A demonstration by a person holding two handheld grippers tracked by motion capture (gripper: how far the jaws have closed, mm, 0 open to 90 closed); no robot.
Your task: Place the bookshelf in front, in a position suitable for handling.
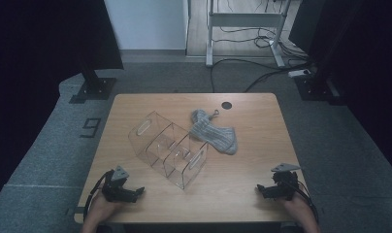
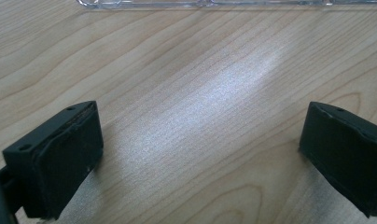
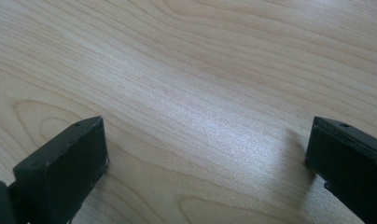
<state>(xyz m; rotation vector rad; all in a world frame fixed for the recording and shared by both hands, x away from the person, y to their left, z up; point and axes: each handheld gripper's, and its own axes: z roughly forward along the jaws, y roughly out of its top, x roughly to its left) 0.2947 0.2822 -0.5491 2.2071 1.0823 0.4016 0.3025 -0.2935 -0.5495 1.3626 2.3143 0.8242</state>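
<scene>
A clear plastic organiser (image 1: 168,148) with several compartments lies slantwise in the middle of the wooden table (image 1: 252,194). A grey knitted sock (image 1: 215,132) lies beside its far right end, touching it. My left gripper (image 1: 136,192) rests on the table near the front left corner, open, with bare wood between its jaws (image 2: 200,140). The organiser's edge (image 2: 224,3) runs along the top of the left gripper view. At the front right my right gripper (image 1: 260,188) also rests open, nothing between its jaws (image 3: 205,149).
A small black round hole (image 1: 226,105) sits near the table's far edge. Beyond the table are grey floor, dark stand bases (image 1: 93,87), cables and a white frame (image 1: 242,22).
</scene>
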